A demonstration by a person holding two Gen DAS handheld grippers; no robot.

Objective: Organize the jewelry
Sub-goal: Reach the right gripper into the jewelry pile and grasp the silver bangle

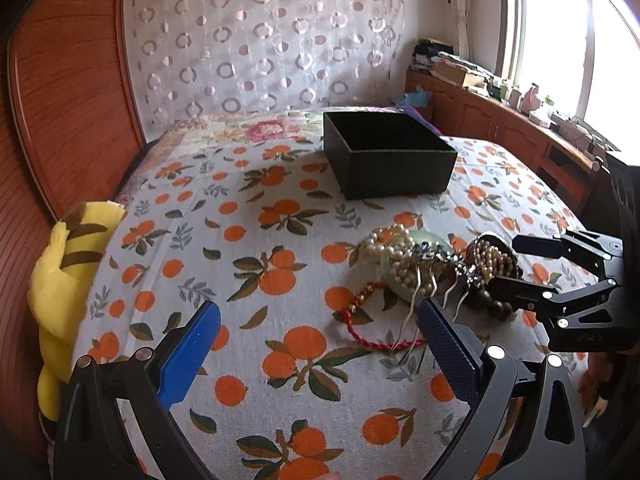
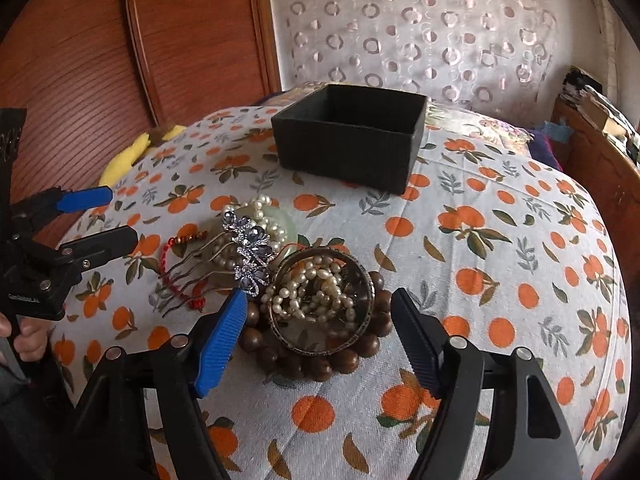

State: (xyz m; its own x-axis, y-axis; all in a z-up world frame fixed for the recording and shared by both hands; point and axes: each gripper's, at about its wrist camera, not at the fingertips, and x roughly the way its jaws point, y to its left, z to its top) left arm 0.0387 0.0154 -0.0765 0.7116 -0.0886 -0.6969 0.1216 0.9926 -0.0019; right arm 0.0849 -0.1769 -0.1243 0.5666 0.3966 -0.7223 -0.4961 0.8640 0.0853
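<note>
A heap of jewelry lies on the orange-print bedspread (image 2: 500, 280). It holds a metal bangle (image 2: 362, 280) filled with pearl strands, a wooden bead bracelet (image 2: 320, 364) under the bangle, a crystal hair comb (image 2: 244, 248), a pale jade bangle (image 2: 286, 224) and a red cord bracelet (image 2: 176, 280). My right gripper (image 2: 320, 320) stands open astride the bangle and beads, its pads clear of them. My left gripper (image 1: 320, 352) is open just left of the heap (image 1: 432, 264), its right finger close to the comb's prongs. Behind the heap sits an open black box (image 1: 388, 156).
A yellow plush toy (image 1: 60, 280) lies at the bed's left edge by the wooden headboard (image 1: 68, 100). A patterned curtain (image 1: 260, 40) hangs behind the bed. A cluttered wooden cabinet (image 1: 500, 120) runs under the window. A hand (image 2: 28, 336) holds the left gripper.
</note>
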